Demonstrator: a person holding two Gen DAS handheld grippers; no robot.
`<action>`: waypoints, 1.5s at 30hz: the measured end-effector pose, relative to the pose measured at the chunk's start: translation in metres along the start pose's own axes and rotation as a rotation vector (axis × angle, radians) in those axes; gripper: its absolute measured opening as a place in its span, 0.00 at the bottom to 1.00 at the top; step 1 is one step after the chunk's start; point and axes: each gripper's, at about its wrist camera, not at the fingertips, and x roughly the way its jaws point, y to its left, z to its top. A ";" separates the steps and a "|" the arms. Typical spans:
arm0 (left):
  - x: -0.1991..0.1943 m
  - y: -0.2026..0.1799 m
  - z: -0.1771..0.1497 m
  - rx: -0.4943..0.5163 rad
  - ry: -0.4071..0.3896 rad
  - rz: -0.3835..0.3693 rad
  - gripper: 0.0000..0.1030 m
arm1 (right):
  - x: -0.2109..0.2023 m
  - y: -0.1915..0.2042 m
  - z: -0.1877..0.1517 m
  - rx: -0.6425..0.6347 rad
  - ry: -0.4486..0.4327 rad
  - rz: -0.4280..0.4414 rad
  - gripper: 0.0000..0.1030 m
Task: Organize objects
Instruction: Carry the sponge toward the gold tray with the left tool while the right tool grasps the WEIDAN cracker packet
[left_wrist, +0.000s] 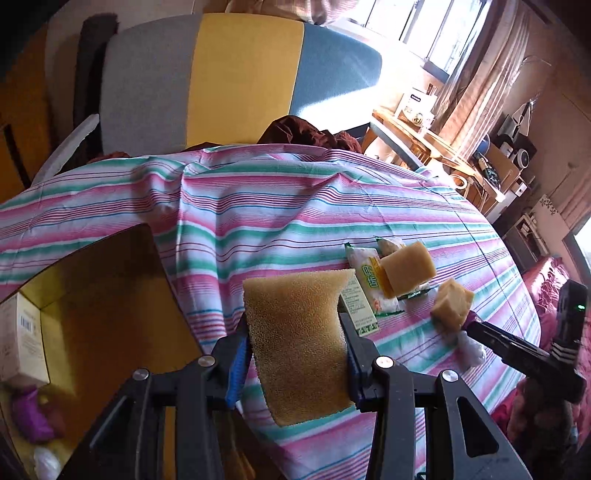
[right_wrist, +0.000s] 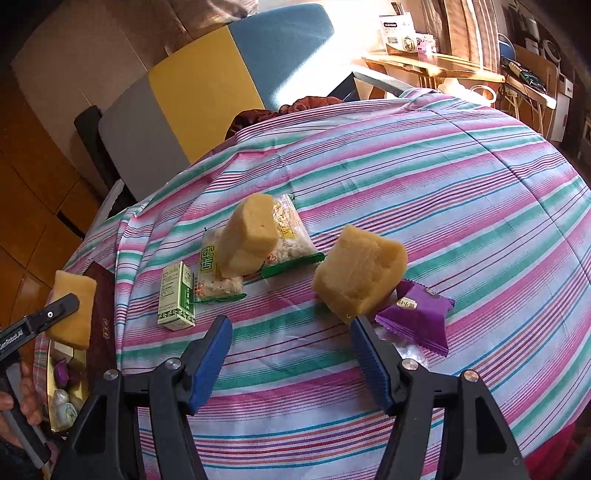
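Striped pink, green and white cloth (right_wrist: 424, 192) covers the table I am working over, with a grey, yellow and blue chair back (left_wrist: 236, 74) behind it and sunlit windows beyond.

On my left gripper (left_wrist: 295, 354), the blue pads are clamped on a flat yellow sponge (left_wrist: 295, 343), which stands upright between them and is squeezed narrow at the grip. Just left of and below those jaws I see a gold-lined open box (left_wrist: 92, 295) holding a white carton (left_wrist: 20, 339) and a purple packet (left_wrist: 31, 417).

My right gripper (right_wrist: 291, 339) has its jaws apart with only bare cloth between them. Its right fingertip sits just at the edge of a sponge block (right_wrist: 358, 277), though I cannot tell if they touch. A purple wrapper (right_wrist: 417, 317) lies just right of that fingertip. Farther out, ahead of the jaws, a second sponge block (right_wrist: 251, 236) leans on two clear snack packets (right_wrist: 291, 236), and a small green-and-white box (right_wrist: 177, 295) stands ahead of the left finger.
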 end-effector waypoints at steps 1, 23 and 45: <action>-0.008 0.003 -0.006 -0.004 -0.010 0.002 0.43 | 0.001 0.002 -0.001 -0.011 0.000 -0.006 0.65; -0.111 0.107 -0.097 -0.220 -0.116 0.088 0.43 | 0.044 0.071 0.031 -0.124 0.040 0.023 0.63; -0.130 0.130 -0.114 -0.290 -0.138 0.085 0.44 | 0.140 0.101 0.045 -0.165 0.162 -0.138 0.46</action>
